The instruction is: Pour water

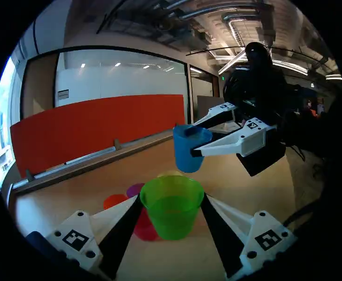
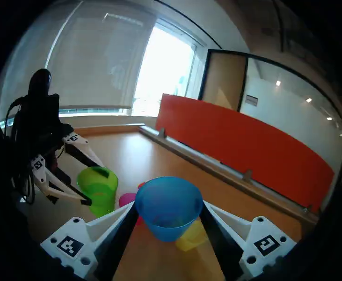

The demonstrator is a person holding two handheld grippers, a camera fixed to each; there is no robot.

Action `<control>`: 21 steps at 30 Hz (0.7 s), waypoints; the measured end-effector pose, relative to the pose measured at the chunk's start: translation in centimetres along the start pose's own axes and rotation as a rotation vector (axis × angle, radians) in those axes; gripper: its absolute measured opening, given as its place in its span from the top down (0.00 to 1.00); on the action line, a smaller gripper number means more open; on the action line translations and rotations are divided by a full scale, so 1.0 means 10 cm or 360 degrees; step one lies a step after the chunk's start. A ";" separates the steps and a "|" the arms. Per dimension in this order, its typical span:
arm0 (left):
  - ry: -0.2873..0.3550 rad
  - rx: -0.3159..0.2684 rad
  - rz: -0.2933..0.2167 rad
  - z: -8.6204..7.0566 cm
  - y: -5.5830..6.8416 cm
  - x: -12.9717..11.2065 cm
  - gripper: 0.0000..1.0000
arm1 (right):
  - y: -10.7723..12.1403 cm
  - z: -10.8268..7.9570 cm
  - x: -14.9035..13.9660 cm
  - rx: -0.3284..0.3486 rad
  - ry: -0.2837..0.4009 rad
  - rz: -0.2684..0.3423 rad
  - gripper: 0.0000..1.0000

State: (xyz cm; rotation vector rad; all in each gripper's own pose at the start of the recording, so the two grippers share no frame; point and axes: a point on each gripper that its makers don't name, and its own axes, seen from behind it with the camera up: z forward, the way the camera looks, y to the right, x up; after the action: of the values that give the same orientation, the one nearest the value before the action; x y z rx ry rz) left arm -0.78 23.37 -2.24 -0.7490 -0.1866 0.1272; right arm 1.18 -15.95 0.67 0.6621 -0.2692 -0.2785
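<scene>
Left gripper view shows the left gripper [image 1: 171, 199] clamped on a green cup [image 1: 173, 213], one finger pressing each side, the cup upright above the wooden table [image 1: 245, 187]. Beyond the green cup and higher up, the right gripper [image 1: 193, 138] pinches a blue cup [image 1: 185, 152] between both fingers. Right gripper view has the blue cup right of the green cup. Several coloured cups [image 1: 145, 229] sit on the table just behind the green cup.
</scene>
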 end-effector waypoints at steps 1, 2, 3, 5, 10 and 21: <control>-0.0005 0.0010 -0.0001 -0.01 -0.03 -0.02 0.12 | 0.01 0.00 -0.04 -0.0002 -0.0012 0.0010 0.09; -0.0011 0.0022 -0.0003 -0.03 -0.06 -0.03 0.12 | 0.03 0.01 -0.09 -0.0003 -0.0026 0.0021 0.09; -0.0017 0.0032 -0.0004 -0.04 -0.09 -0.05 0.12 | 0.04 0.01 -0.14 -0.0005 -0.0039 0.0031 0.09; -0.0032 0.0053 -0.0008 -0.07 -0.16 -0.10 0.13 | 0.06 0.03 -0.22 -0.0004 -0.0059 0.0047 0.09; -0.0078 0.0103 -0.0027 -0.11 -0.30 -0.25 0.13 | 0.07 0.07 -0.42 0.0010 -0.0103 0.0087 0.09; -0.0158 0.0158 -0.0073 -0.11 -0.52 -0.53 0.13 | 0.05 0.18 -0.80 0.0056 -0.0199 0.0133 0.09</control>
State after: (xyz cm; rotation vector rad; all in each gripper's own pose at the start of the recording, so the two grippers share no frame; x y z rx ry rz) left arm -5.50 17.91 -0.17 -0.6397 -0.2898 0.1293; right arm -6.73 -13.92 1.14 0.6677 -0.4212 -0.2357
